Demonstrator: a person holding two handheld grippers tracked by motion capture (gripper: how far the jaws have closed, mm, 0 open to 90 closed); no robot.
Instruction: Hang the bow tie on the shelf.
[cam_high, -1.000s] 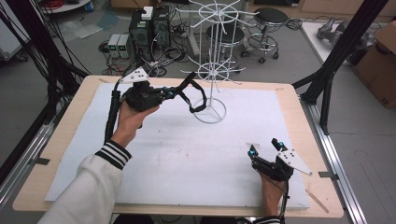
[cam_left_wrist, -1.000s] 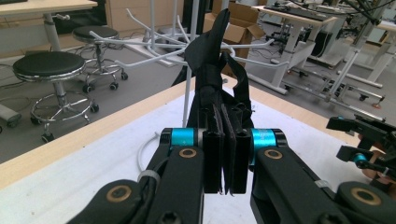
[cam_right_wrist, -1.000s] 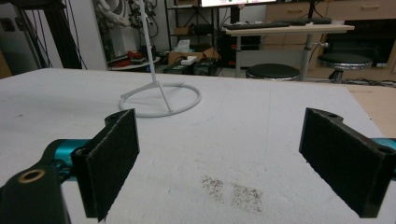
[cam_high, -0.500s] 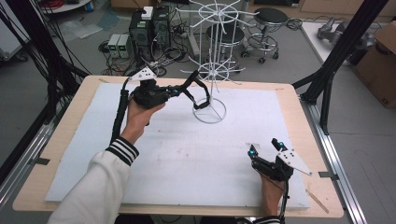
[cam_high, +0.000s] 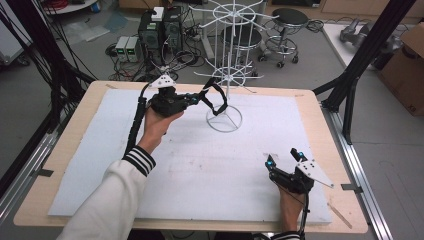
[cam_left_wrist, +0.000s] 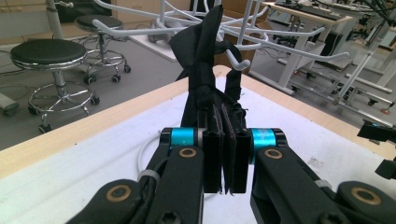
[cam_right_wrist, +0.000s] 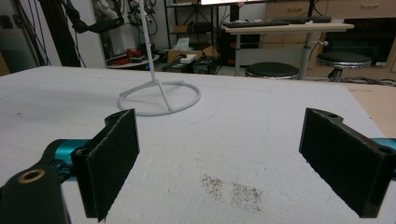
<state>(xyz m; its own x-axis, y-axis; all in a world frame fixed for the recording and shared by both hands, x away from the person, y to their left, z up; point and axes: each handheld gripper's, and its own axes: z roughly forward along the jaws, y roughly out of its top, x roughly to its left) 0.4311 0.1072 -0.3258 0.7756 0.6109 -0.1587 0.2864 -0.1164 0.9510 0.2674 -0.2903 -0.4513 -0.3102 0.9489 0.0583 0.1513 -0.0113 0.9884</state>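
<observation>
A black fabric strap (cam_high: 217, 98) hangs in a loop from my left gripper (cam_high: 202, 97), which is shut on it just left of the white wire rack (cam_high: 228, 75). In the left gripper view the pads (cam_left_wrist: 212, 154) pinch the folded strap (cam_left_wrist: 205, 60), and its top sits against a white hook of the rack (cam_left_wrist: 243, 65). My right gripper (cam_high: 283, 157) rests low at the front right of the white board, jaws wide apart. Nothing lies between its pads (cam_right_wrist: 114, 154) in the right gripper view, where the rack's ring base (cam_right_wrist: 159, 100) stands ahead.
A white foam board (cam_high: 200, 165) covers the wooden table (cam_high: 320, 107). The rack's ring base (cam_high: 224, 120) stands at the board's far middle. Stools, computers and cables lie on the floor beyond the table. Black frame posts (cam_high: 360, 55) rise at the right.
My left hand has carried the strap to the right and slightly down, closer to the rack's pole. The right gripper has stayed in place.
</observation>
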